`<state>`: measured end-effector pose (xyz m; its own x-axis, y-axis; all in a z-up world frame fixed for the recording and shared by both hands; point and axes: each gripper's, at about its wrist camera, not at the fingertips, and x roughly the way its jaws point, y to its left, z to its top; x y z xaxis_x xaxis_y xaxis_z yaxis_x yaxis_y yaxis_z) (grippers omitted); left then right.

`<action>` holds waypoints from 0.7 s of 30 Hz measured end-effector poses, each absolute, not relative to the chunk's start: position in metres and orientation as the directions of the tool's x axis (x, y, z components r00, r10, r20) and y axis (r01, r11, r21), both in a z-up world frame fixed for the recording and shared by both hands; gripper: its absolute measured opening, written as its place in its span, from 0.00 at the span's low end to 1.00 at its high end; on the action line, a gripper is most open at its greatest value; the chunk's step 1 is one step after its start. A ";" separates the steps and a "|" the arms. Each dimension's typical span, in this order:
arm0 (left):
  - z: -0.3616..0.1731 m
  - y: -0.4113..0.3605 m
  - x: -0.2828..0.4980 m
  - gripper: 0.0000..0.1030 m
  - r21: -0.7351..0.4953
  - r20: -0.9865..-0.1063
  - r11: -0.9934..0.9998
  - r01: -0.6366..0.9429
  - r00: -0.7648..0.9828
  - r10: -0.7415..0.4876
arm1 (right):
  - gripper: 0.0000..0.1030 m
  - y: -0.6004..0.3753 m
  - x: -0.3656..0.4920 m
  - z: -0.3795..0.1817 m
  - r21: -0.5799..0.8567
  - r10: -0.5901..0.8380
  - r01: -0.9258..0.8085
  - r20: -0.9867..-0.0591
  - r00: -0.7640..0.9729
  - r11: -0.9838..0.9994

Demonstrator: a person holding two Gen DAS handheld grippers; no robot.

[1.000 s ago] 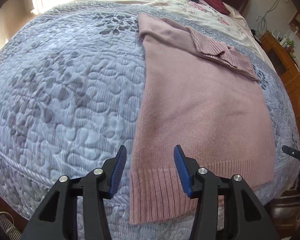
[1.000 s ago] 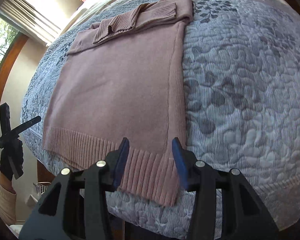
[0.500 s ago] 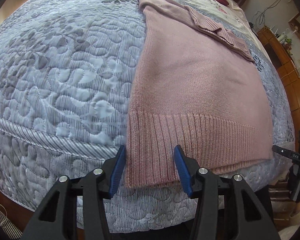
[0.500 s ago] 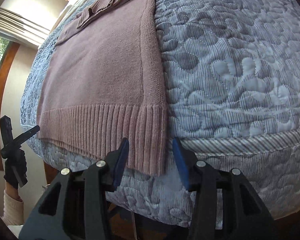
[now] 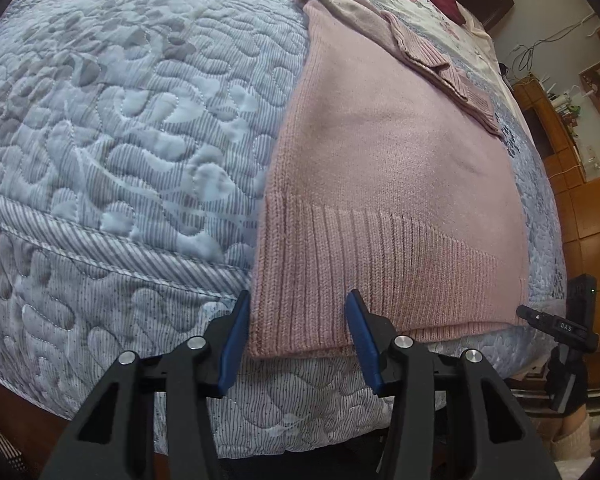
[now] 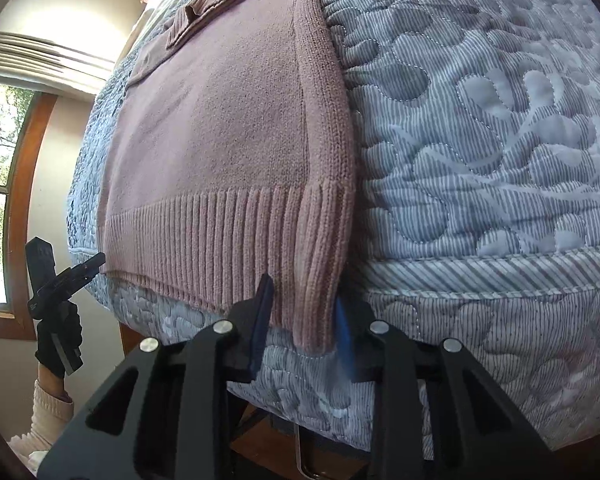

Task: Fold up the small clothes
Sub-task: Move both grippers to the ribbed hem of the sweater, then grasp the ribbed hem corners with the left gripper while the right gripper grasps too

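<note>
Sweater [image 5: 380, 168] lies flat on the bed [image 5: 120, 120], its ribbed hem at the bed's edge between the wide-open left gripper [image 5: 296, 336] and right gripper [image 6: 302, 320], which might pinch the quilt too.

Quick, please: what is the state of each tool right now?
Left tool: open, around the sweater hem corner.
Right tool: open, around the other hem corner.
</note>
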<state>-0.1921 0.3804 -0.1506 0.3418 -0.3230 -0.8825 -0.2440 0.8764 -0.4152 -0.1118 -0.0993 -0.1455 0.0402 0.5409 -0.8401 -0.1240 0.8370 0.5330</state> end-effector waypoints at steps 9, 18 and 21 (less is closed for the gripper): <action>-0.133 0.394 -0.196 0.09 -0.526 -0.818 0.812 -0.251 0.412 -0.402 | 0.09 -0.108 -0.110 -0.119 0.649 0.657 -0.106 -0.748 0.092 0.754; -0.080 0.413 -0.163 0.09 -0.600 -0.720 0.780 -0.178 0.545 -0.430 | 0.09 -0.124 -0.068 -0.076 0.749 0.751 -0.096 -0.634 0.183 0.656; -0.076 0.416 -0.141 0.09 -0.594 -0.717 0.786 -0.174 0.559 -0.418 | 0.09 -0.124 -0.047 -0.070 0.745 0.746 -0.094 -0.637 0.195 0.661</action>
